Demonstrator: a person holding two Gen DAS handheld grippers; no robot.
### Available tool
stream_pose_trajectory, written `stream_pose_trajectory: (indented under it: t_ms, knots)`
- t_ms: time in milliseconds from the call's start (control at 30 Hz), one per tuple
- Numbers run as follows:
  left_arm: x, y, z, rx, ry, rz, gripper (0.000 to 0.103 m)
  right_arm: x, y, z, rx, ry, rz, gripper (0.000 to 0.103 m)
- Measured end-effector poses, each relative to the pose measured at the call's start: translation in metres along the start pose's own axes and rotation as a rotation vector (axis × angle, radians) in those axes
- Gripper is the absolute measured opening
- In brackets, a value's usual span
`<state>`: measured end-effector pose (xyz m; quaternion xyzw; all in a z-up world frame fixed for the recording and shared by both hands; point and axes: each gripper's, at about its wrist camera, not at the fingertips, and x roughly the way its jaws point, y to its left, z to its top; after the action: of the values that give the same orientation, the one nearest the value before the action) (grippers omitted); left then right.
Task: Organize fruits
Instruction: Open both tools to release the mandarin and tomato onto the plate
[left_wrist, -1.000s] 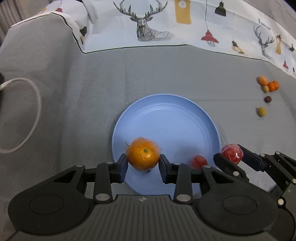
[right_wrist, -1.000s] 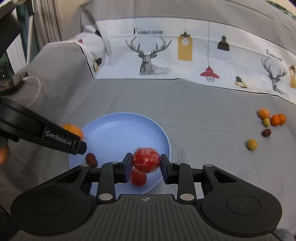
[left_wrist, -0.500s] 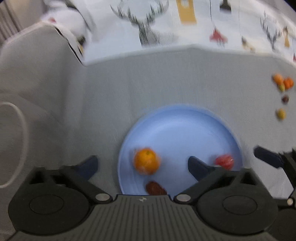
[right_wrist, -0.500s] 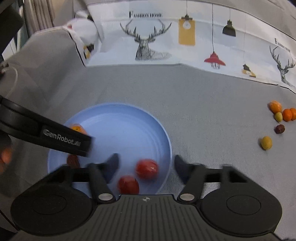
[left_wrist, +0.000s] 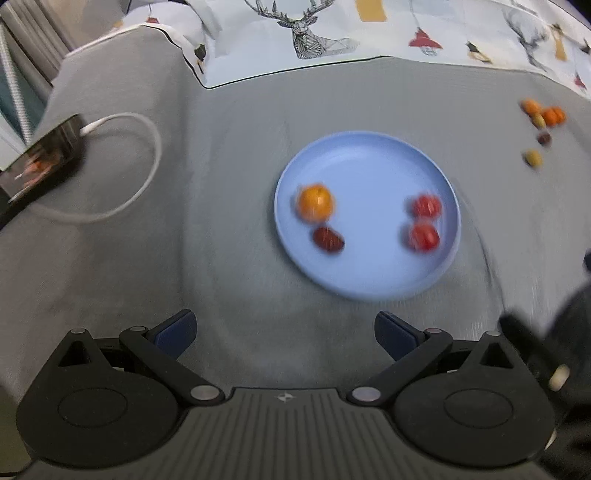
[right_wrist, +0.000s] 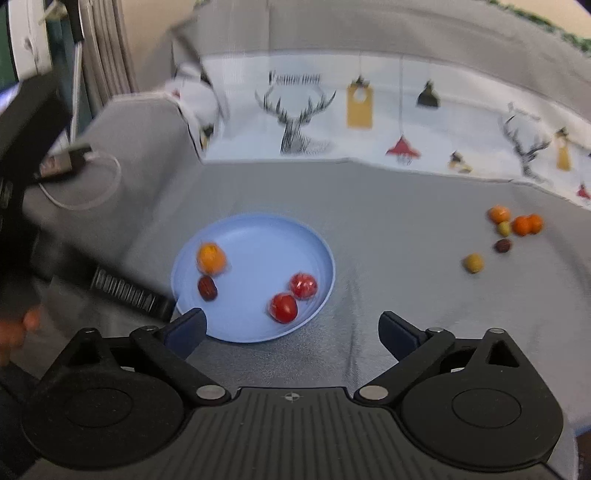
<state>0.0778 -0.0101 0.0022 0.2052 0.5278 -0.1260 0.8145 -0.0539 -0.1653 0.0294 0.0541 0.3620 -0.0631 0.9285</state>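
Observation:
A blue plate (left_wrist: 369, 166) (right_wrist: 266, 236) lies on the grey cloth. In it lie an orange (left_wrist: 316, 203) (right_wrist: 210, 257), a dark red date (left_wrist: 328, 239) (right_wrist: 207, 288) and two red tomatoes (left_wrist: 424, 236) (right_wrist: 283, 307), (left_wrist: 426, 206) (right_wrist: 303, 285). My left gripper (left_wrist: 284, 330) is open and empty, held back from the plate's near edge. My right gripper (right_wrist: 291, 330) is open and empty, just short of the plate's near rim. Loose small fruits (left_wrist: 543, 118) (right_wrist: 515, 225) lie far right on the cloth.
A phone (left_wrist: 40, 162) with a white cable (left_wrist: 144, 162) lies at the left. A printed deer cloth (right_wrist: 369, 122) covers the back. The left gripper's body (right_wrist: 122, 291) crosses the left of the right wrist view.
Both grippers opened, let go of the orange and the tomato in the plate, and pulled back and up from it.

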Motion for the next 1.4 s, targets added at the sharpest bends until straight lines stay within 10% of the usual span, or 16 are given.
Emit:
stream_pose_trajectory:
  t_ms: [500,1400]
  knots:
    - [-0.084,-0.007,-0.081,-0.046,-0.143,0.01,0.103,-0.095,0.009,-0.03,0.004,-0.149,-0.032,0.102]
    - [-0.107,-0.001,-0.091,-0.061,-0.206,0.017,0.103,-0.121,0.019,-0.037,-0.031,-0.212,-0.029,0.102]
